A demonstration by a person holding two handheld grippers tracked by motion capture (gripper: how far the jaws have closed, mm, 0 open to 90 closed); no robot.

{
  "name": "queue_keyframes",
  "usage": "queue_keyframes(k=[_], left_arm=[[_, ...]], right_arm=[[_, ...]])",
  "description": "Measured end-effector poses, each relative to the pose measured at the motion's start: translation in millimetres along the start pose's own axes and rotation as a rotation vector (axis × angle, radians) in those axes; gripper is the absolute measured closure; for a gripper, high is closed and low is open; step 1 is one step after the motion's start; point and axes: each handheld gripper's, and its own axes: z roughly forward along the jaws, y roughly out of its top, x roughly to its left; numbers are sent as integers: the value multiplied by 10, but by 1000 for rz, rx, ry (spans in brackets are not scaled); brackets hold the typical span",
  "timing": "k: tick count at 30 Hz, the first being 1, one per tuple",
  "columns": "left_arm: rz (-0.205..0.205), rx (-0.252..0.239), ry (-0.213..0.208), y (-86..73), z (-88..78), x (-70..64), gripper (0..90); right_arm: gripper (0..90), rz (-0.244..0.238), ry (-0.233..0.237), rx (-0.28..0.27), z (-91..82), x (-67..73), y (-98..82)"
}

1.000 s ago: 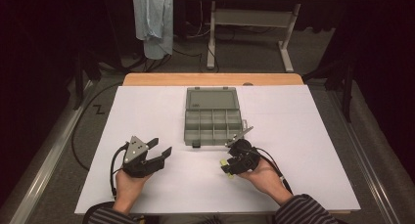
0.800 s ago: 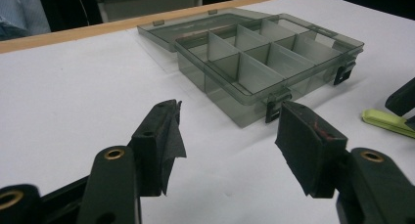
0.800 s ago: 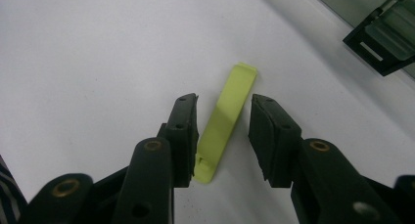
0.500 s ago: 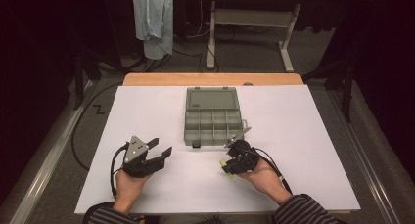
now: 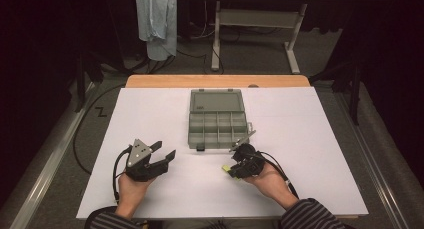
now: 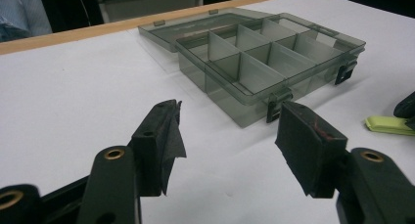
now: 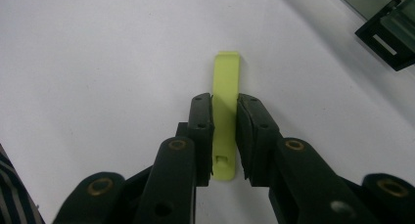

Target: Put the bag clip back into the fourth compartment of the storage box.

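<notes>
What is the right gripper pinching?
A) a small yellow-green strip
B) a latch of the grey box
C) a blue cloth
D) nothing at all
A: in the right gripper view, the right gripper has its jaws closed on both sides of a yellow-green strip, which sticks out past them over the white table; the grey box lies apart from it.

- A light blue cloth [image 5: 157, 20] hangs beyond the table's far edge, left.
- A white-framed stand [image 5: 257, 24] sits on the floor beyond the far edge.
</notes>
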Motion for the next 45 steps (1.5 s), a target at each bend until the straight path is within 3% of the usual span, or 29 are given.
queue_keyframes(k=[9, 19, 45], left_arm=[[0, -1, 1, 1, -1, 1, 413], [-2, -6, 1, 0, -3, -1, 414], [0, -3, 1, -2, 3, 1, 412]], right_arm=[[780, -37, -40, 25, 36, 52, 9], [799, -42, -37, 18, 17, 44, 3], [798, 15, -6, -95, -289, -192, 21]])
